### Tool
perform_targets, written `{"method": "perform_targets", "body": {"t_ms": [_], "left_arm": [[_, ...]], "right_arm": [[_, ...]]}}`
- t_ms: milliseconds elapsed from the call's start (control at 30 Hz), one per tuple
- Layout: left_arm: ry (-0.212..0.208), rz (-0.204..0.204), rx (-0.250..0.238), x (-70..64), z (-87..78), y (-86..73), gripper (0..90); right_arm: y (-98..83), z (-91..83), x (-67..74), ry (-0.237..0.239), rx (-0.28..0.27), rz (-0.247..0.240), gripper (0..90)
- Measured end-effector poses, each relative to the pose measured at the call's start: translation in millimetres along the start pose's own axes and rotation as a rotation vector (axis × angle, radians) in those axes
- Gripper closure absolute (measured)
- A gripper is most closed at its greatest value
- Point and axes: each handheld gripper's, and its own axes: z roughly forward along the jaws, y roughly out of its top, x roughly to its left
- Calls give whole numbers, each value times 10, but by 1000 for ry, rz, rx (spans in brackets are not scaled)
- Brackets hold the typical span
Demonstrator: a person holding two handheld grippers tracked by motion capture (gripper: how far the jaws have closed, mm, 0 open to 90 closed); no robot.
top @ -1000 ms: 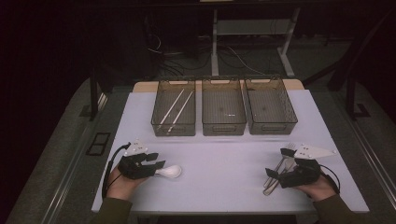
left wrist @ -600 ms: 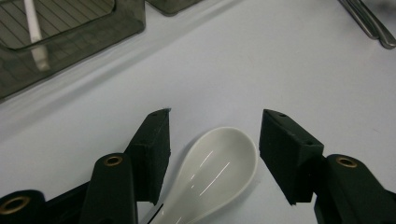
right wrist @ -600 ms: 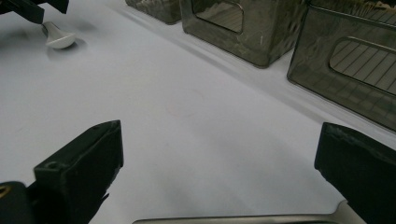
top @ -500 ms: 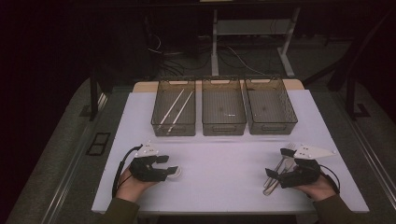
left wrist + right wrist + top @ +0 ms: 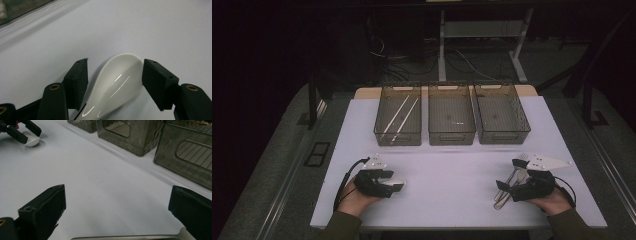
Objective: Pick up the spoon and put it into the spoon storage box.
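A glossy white spoon (image 5: pixel 117 82) lies on the white table (image 5: pixel 452 170), its bowl between the jaws of my left gripper (image 5: pixel 115 75). Those jaws have just been opening: a gap shows beside the left pad, and the right pad stands at the bowl's edge. From above, the left gripper (image 5: pixel 397 184) sits low at the near left with the spoon (image 5: pixel 399 180) at its tips. My right gripper (image 5: pixel 503 186) stands open at the near right over several metal utensils (image 5: pixel 513 176). One metal handle (image 5: pixel 125 237) runs under its wide-apart jaws.
Three dark see-through bins stand in a row at the back: left (image 5: pixel 398 142), middle (image 5: pixel 451 141), right (image 5: pixel 503 139). The left one holds two white sticks (image 5: pixel 401 116). From the right gripper view, the left gripper (image 5: pixel 20 131) and spoon (image 5: pixel 32 141) show far off.
My left gripper has sunk and shifted a little to the right, so its jaws, now wider apart, flank the spoon's bowl. The right gripper has kept still.
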Motion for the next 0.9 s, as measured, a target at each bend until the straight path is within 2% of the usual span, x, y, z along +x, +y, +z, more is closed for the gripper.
{"method": "perform_targets", "body": {"t_ms": [33, 167, 400, 467, 533, 567, 700, 767, 800, 867, 900], "left_arm": [[0, 18, 17, 9, -4, 2, 367], [-2, 27, 39, -9, 19, -4, 368], [-15, 68, 68, -16, 39, -9, 393], [-28, 67, 69, -27, 34, -19, 426], [-37, 91, 70, -19, 31, -19, 453], [-51, 86, 65, -26, 33, -24, 476], [-58, 103, 77, -39, 18, -26, 543], [-62, 139, 90, -25, 4, -21, 581], [-68, 134, 93, -31, -1, -27, 610], [-81, 155, 98, -35, -4, -31, 663], [-82, 153, 101, -56, -1, -35, 685]], "right_arm": [[0, 0, 0, 0, 0, 0, 14], [0, 2, 0, 0, 0, 0, 14], [0, 1, 1, 1, 1, 0, 14], [0, 1, 1, 1, 1, -1, 14], [0, 1, 2, 2, 1, -1, 14], [-1, 1, 4, 2, 2, 0, 14], [-1, 2, 5, 3, 3, 0, 14], [-1, 2, 6, 4, 3, 0, 14], [-1, 3, 5, 3, 4, -1, 14], [-1, 5, 6, 3, 4, -1, 14], [-1, 5, 6, 4, 4, -1, 14]]}}
